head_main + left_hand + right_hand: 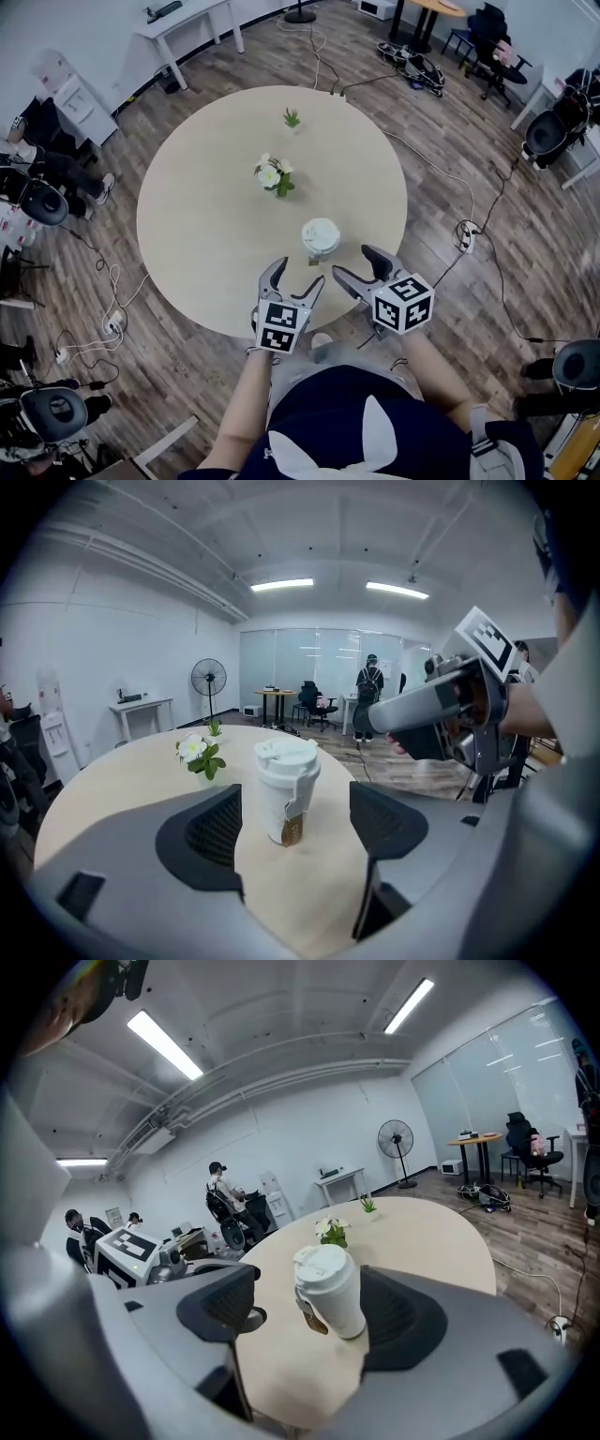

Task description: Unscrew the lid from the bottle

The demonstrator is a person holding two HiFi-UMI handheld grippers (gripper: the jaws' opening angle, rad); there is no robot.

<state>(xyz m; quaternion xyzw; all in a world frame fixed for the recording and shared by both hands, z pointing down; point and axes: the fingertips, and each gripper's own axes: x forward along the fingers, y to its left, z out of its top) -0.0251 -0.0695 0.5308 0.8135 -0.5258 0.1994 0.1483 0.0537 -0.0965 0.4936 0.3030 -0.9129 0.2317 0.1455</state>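
Observation:
A white bottle with a white lid and a brown tag stands upright on the round table, near its front edge. My left gripper sits just short of the bottle, at its front left, jaws open and empty. The left gripper view shows the bottle beyond the jaws, not touched. My right gripper is at the bottle's front right, also open with nothing held. Seen in the right gripper view, the bottle stands ahead of the fingers, apart from both.
A small vase of white flowers stands behind the bottle, and a tiny green plant farther back. Cables and chairs lie on the wood floor around the table. People sit at the room's left side.

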